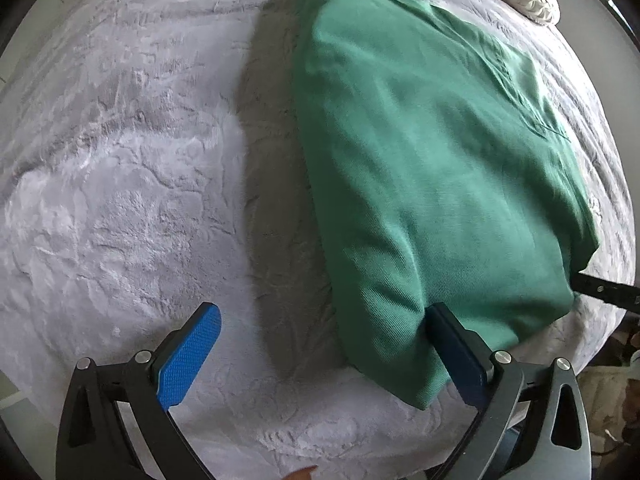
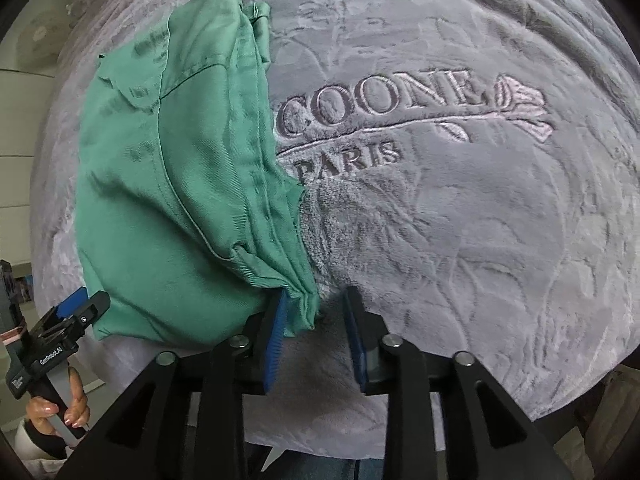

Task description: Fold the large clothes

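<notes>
The left claw (image 1: 324, 340) has its blue fingers wide apart, one tucked under the green shirt (image 1: 420, 168). The right claw (image 2: 316, 320) is apart too, beside the shirt's edge. The folded shirt lies ahead on the gray fluffy blanket (image 2: 460, 220).

Your green woven-cloth shirt (image 1: 420, 168) looks matt, with a fine twill rib and stitched seams. Under it lies a grey plush blanket (image 1: 120, 200), fuzzy, embossed, with embroidered lettering (image 2: 384, 100) at 1 o'clock in the right wrist view. Your blue finger pads (image 1: 188, 360) are knurled; their black plastic arms carry shiny metal pins (image 1: 143, 357).
</notes>
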{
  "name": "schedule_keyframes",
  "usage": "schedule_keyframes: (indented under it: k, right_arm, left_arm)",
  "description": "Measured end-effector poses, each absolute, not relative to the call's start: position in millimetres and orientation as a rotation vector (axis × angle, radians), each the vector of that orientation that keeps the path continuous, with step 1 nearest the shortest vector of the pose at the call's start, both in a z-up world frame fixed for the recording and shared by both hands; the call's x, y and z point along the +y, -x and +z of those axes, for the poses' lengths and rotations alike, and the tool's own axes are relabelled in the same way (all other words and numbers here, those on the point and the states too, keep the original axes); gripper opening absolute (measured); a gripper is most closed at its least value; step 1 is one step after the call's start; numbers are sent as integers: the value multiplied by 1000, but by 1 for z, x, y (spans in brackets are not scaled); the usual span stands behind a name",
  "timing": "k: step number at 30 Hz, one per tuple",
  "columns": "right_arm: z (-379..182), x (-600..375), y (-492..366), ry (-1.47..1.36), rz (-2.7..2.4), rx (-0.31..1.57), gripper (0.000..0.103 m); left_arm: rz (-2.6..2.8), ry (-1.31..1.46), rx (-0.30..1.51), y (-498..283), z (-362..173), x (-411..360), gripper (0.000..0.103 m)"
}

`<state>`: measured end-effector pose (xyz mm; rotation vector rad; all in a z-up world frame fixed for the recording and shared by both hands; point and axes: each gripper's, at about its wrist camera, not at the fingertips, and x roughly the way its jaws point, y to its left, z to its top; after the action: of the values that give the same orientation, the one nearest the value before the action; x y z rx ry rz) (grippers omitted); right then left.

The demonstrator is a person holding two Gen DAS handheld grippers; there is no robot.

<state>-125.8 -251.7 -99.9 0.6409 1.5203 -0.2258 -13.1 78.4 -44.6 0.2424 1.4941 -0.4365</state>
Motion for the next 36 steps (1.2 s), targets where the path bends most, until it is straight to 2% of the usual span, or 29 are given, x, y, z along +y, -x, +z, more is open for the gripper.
schedule_keyframes:
  k: [4,8,12,14,21,24,32,36]
  right_arm:
    - [-88,-261,129,-654,-237,1505,41]
    - [-73,-266,130,-647,-267,1479,41]
    - [-38,-271,126,-675,-242,1324,41]
    - [-32,-270,118,-686,-198,1305,41]
    - [-76,-262,101,-625,-258,1429,41]
    - [-78,-270,102,-652,-266,1437,47]
    - [-35,-279,114,-630,-248,1417,51]
    - [-24,-281,119,-642,-255,1401,67]
  left_arm:
    - [-427,-285,1476,14,-41,69,103]
    - [-434,-302,1475,12,-42,62,103]
    - [-436,-268,1512,5,-46,61,103]
    - [-433,-275,1506,4,-45,59,103]
    - [-427,-308,1463,9,-30,36,103]
    - [-402,-291,1467,6,-22,46,103]
    - [-377,-259,1466,-9,-5,56,103]
    - [-375,-276,1441,-10,2,61,103]
